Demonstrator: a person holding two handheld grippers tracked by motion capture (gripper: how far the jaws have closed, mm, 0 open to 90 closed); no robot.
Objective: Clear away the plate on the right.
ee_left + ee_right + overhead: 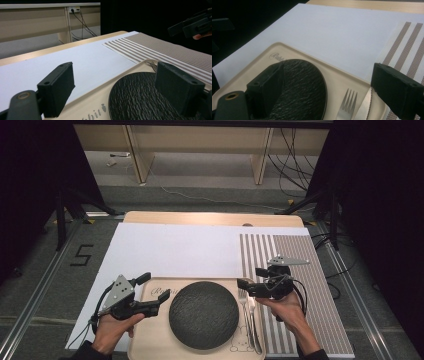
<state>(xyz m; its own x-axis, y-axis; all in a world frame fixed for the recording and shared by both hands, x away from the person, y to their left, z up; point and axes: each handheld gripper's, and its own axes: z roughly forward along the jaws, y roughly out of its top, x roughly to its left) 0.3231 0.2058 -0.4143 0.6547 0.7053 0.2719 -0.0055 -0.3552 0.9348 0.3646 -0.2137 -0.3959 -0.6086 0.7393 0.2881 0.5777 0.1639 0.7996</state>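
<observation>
- The fork [244, 306] is silver metal and lies flat on the beige tray's [150, 335] right strip, just right of the round black plate [203, 314], tines pointing toward the table's far edge.
- The knife [253, 317] is silver with a serrated edge and lies flat just right of the fork, parallel to it, near the tray's right rim.

I see the plate [203, 315] lying in the middle of the tray [150, 340], the fork [246, 312] and knife [255, 320] just to its right. The tray rests at the counter's [210, 218] near edge, the striped mat [300, 290] on its right.
</observation>
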